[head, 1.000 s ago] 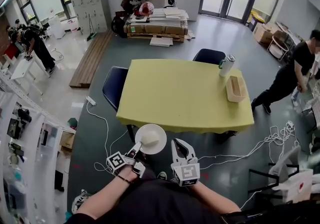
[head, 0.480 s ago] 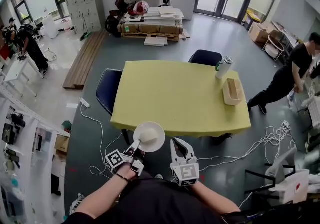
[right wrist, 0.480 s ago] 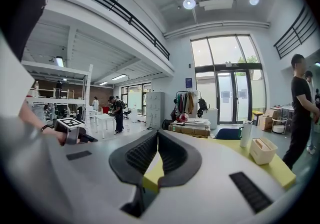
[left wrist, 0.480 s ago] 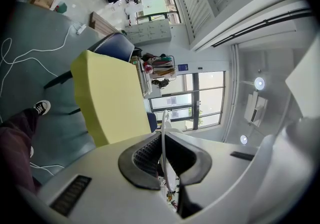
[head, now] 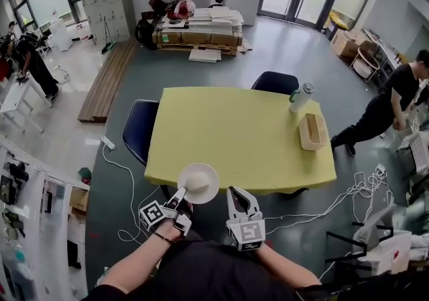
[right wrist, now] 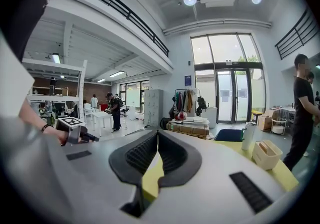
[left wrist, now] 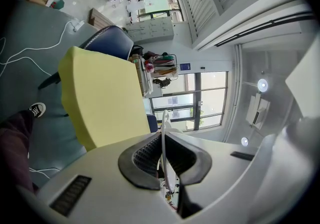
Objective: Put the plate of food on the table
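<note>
One round white plate [head: 212, 190] of pale mounded food [head: 199, 178] sits at the smooth yellow surface's [head: 234, 129] near edge, its rim pinched by the left gripper's [head: 181, 195] ribbed black fingers, while the right gripper's [head: 238, 194] fingers are closed and empty.

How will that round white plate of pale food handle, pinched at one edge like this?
Probably stiff: the round white plate looks unbent though the left gripper pinches only its near rim. Such an off-centre hold could let it tip. The pale food mound might slide if it tilts.

white plate of food [head: 198, 182] level above the yellow table's [head: 241, 135] near edge.
</note>
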